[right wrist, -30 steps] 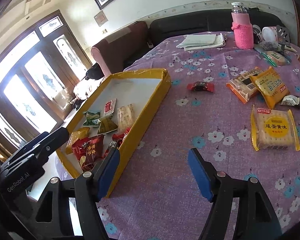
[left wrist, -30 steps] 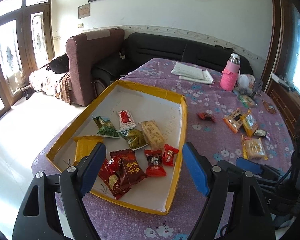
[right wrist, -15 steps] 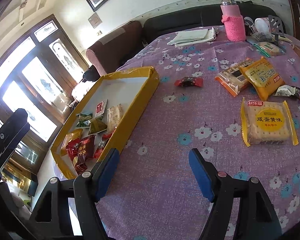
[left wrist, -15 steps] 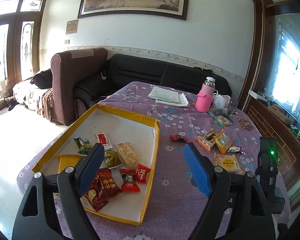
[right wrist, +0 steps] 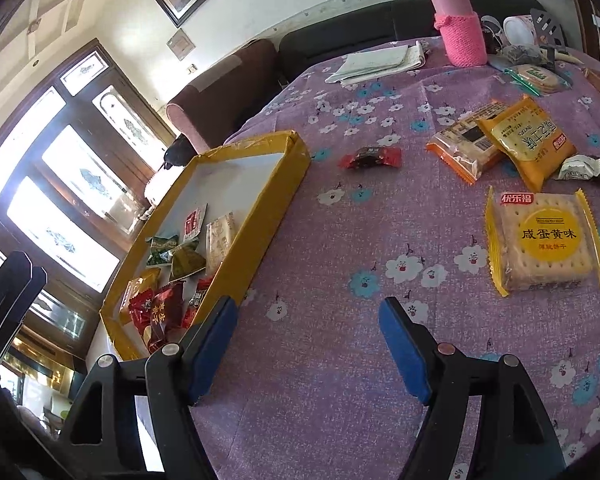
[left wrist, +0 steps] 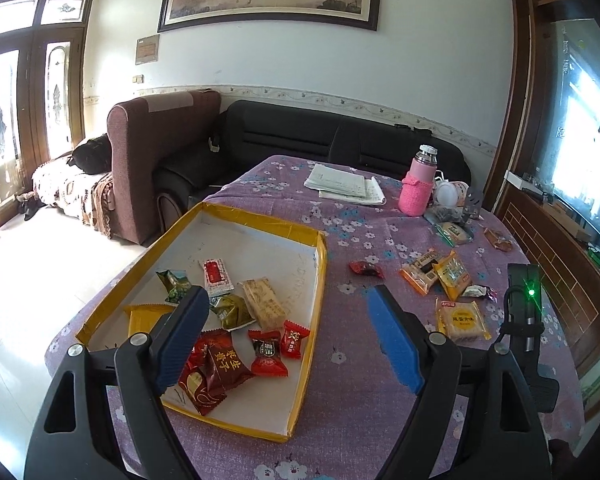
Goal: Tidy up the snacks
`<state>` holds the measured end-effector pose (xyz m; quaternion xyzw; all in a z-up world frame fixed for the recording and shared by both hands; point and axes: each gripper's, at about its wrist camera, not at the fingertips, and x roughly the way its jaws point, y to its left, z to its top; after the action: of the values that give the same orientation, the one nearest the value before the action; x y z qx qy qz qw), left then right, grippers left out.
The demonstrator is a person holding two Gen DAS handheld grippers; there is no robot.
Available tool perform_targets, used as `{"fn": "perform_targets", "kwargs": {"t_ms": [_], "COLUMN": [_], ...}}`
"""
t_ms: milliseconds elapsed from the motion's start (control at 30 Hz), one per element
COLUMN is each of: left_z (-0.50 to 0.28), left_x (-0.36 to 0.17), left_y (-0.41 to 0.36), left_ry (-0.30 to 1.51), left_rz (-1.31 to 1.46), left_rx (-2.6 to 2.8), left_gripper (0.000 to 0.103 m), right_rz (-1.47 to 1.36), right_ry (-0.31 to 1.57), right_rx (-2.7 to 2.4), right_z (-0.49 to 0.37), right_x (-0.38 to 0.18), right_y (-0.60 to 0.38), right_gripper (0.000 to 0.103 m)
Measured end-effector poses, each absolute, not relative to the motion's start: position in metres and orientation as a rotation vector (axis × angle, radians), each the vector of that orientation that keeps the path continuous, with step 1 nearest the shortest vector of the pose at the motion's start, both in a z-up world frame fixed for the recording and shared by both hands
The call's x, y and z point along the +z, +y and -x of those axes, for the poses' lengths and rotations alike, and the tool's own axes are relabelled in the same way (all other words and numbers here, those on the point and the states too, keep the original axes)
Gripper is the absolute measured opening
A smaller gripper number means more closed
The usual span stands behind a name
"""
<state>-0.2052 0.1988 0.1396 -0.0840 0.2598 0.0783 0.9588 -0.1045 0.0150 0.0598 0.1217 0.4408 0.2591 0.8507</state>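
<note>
Both grippers, left (left wrist: pixel 288 340) and right (right wrist: pixel 306 348), hang with jaws open and empty; thin cracker pack (right wrist: pixel 544 238) could slip sideways on the tabletop (right wrist: pixel 340 380).

A purple tablecloth (right wrist: pixel 340 360) is showing white and blue flowers; at two o'clock a yellow cracker packet (right wrist: pixel 544 236) is lying; a yellow-rimmed tray (right wrist: pixel 268 208) is sitting at ten.

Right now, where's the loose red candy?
In both views the red candy lies on the tablecloth between the yellow tray and the cracker packs.
</note>
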Motion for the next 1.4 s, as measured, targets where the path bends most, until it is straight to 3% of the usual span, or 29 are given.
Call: {"fn": "perform_targets", "kwargs": {"t_ms": [567,900,1033,1400], "left_z": [0.201,0.207,0.213,0.199], "left_x": [0.137,0.148,0.157,0.136], "left_y": [0.191,0.180,0.188,0.170], "left_ry": [0.539,0.479,0.456,0.483], "left_rz": [0.151,0.129,0.172,0.160], "left_rx": [0.165,0.199,0.224,0.139], "left_gripper": [0.082,0.082,0.103,0.103], "right_rz": [-0.249,-0.326,-0.366,-0.321], "right_ry": [0.927,0.867,0.831,0.793], "right_rx": [0.559,0.456,0.409,0.099], "right_z": [0.092,0.088,0.085,0.061], "right_x": [0.056,0.067,0.079,0.099], "right_y": [0.019,-0.043,-0.075,-0.191], "right_gripper": [0.075,0.075,0.075,0.077]}}
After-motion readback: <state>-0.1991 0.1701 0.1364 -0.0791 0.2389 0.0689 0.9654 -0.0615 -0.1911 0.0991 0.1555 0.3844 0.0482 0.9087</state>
